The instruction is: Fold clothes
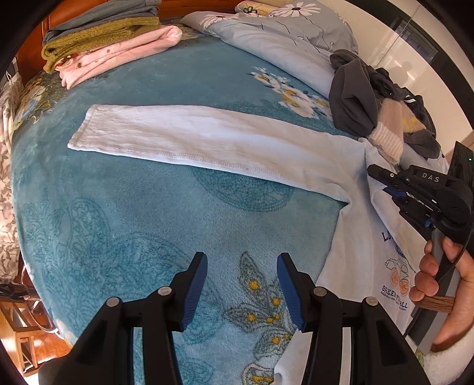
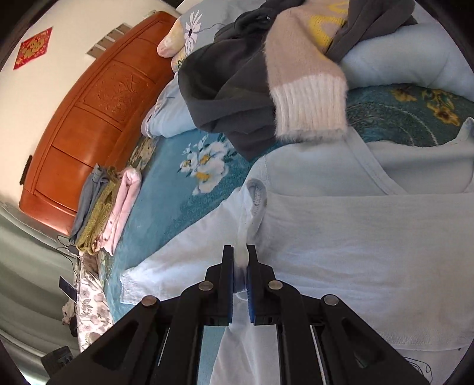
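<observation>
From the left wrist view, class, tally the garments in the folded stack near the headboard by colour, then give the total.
Grey-blue garment: 1
Olive-green knit: 1
Pink garment: 1
Total: 3

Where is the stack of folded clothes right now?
The stack of folded clothes sits at the far left corner of the teal blanket in the left wrist view, against the wooden headboard.

Plush fleece blanket (image 1: 148,207), glossy wooden headboard (image 2: 97,112)
</observation>
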Demonstrator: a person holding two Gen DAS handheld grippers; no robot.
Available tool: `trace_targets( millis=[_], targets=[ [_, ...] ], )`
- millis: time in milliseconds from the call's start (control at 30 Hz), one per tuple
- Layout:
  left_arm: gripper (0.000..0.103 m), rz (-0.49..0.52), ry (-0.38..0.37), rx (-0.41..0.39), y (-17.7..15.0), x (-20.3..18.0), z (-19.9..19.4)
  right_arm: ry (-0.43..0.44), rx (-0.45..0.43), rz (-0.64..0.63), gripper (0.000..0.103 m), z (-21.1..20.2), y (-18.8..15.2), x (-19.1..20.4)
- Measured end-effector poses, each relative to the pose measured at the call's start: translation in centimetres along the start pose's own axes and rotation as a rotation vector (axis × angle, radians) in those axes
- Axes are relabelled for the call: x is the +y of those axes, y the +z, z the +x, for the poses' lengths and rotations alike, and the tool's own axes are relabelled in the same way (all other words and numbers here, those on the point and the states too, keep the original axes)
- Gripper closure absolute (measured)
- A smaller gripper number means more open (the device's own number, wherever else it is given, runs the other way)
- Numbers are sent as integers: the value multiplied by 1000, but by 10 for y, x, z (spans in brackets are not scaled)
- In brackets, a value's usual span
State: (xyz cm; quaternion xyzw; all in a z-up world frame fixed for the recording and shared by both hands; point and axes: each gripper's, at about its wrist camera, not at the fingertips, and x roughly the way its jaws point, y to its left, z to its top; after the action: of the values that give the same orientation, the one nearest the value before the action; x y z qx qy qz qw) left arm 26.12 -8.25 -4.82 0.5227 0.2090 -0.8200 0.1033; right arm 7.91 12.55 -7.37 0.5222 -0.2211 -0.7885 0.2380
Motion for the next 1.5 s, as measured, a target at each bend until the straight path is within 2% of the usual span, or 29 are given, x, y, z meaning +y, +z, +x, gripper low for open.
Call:
trace_targets(
  millis=[67, 233, 300, 400, 467, 567, 667, 767, 833, 1033, 1100, 1233, 1367, 1500],
  targets=[
    [50, 13, 4, 5, 3, -6, 2, -9, 27, -8, 91, 7, -2, -1],
    [50, 73, -5, 5, 20, -37, 7, 55, 96, -39, 80, 9, -5, -1],
    [50, 111, -22, 2, 28, -55, 9, 79, 99, -83, 78, -2, -5, -2],
    [50, 175, -50, -2, 38, -85, 13, 97, 50, -84, 78, -41, -3, -22],
    [50, 225, -79, 0, 45, -107, 17, 39, -13, -64, 77, -76, 0, -46],
    [50, 298, -128, 3, 55, -140, 23, -129, -133, -59, 77, -137, 1, -91],
    [50, 366, -140, 1, 63, -168, 34, -293, -219, 31, 77, -191, 0, -143],
    [50, 399, -137, -3, 71, -185, 47, -342, -250, 121, 77, -219, -3, -180],
    [50, 396, -124, -8, 76, -187, 55, -323, -230, 119, 77, -220, -5, -186],
    [50, 373, -79, 18, 88, -181, 80, -202, -168, 4, 77, -195, 0, -160],
    [50, 345, -51, 46, 89, -172, 91, -226, -146, 5, 77, -186, -5, -164],
    [50, 327, -60, 42, 87, -163, 94, -309, -95, 54, 77, -175, -24, -190],
    [50, 351, -68, 48, 84, -163, 86, -265, -134, 137, 77, -183, -33, -202],
    [50, 262, -138, -13, 83, -131, 57, -276, -174, 112, 77, -195, -37, -188]
  ],
)
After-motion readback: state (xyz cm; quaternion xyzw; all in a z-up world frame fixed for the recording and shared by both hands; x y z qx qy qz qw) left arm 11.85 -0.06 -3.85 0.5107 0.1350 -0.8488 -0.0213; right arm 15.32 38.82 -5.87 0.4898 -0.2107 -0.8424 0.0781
